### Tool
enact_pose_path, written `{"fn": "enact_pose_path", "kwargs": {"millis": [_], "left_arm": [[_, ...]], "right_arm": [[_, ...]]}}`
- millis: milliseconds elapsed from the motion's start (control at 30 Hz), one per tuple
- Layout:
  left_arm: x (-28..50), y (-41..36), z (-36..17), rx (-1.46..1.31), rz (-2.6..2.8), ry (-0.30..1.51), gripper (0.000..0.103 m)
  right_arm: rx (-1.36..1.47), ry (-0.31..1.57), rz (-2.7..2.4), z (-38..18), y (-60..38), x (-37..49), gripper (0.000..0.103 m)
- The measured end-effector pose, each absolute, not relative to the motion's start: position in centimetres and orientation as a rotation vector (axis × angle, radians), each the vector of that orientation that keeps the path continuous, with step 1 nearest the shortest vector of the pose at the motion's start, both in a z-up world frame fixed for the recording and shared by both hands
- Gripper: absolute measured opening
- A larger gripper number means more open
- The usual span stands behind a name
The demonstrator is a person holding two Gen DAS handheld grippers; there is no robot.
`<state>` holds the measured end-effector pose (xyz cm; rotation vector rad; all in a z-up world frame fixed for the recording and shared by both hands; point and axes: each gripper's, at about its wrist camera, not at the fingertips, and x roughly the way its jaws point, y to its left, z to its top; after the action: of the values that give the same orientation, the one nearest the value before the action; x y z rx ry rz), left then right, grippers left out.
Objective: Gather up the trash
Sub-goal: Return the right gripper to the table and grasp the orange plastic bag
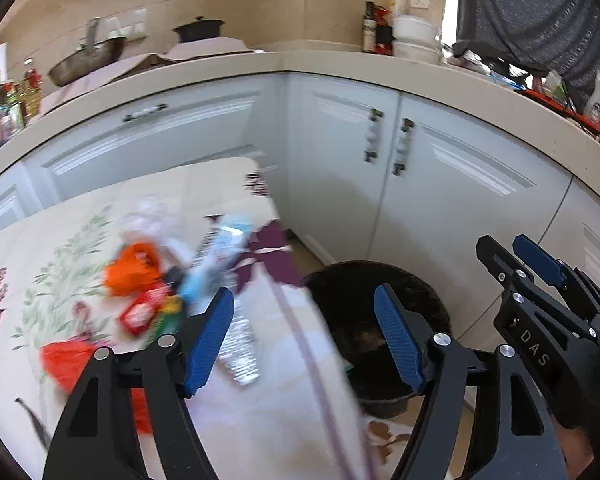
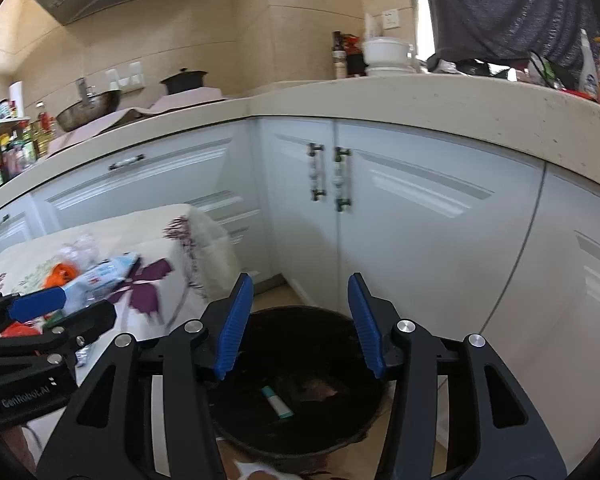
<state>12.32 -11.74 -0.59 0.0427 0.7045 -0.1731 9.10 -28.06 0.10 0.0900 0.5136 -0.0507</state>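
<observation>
Trash lies on a table with a floral cloth [image 1: 40,240]: an orange wrapper [image 1: 130,274], a red packet [image 1: 140,314], a blue-and-white packet [image 1: 220,256], a clear plastic bottle [image 1: 240,344] and crumpled clear plastic [image 1: 152,216]. My left gripper [image 1: 302,296] is open and empty, above the table's right edge. A round black bin [image 1: 380,320] stands on the floor beside the table. My right gripper [image 2: 300,284] hangs open and empty over that bin [image 2: 300,312], which holds a small teal-and-white tube [image 2: 277,402]. Each gripper shows in the other's view: the right gripper [image 1: 502,242] and the left gripper [image 2: 88,306].
White cabinet doors [image 2: 420,208] under a beige L-shaped counter [image 2: 420,100] close off the corner behind the bin. On the counter are a wok [image 2: 88,106], a dark pot [image 2: 182,80], bottles and white bowls [image 2: 386,54]. A person in a grey shirt [image 2: 500,4] stands at the right.
</observation>
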Motion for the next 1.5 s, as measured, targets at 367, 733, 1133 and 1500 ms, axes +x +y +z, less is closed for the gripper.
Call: {"fn": "enact_pose_path", "kwargs": {"millis": [367, 733, 1133, 1500], "left_arm": [[8.8, -3.2, 0.7, 0.010, -0.035, 0.680, 0.076], [6.9, 4.9, 0.0, -0.031, 0.138, 0.683, 0.076], [6.2, 10.1, -1.4, -0.079, 0.218, 0.713, 0.076], [6.5, 11.7, -2.2, -0.117, 0.213, 0.731, 0.076]], "right_arm": [[0.055, 0.527, 0.107, 1.0, -20.4, 7.5, 0.051], [0.009, 0.532, 0.275, 1.7, -12.8, 6.6, 0.056], [-0.051, 0.608, 0.386, 1.1, -6.9, 7.2, 0.069], [-0.110, 0.706, 0.374, 0.0, -5.2, 8.4, 0.070]]}}
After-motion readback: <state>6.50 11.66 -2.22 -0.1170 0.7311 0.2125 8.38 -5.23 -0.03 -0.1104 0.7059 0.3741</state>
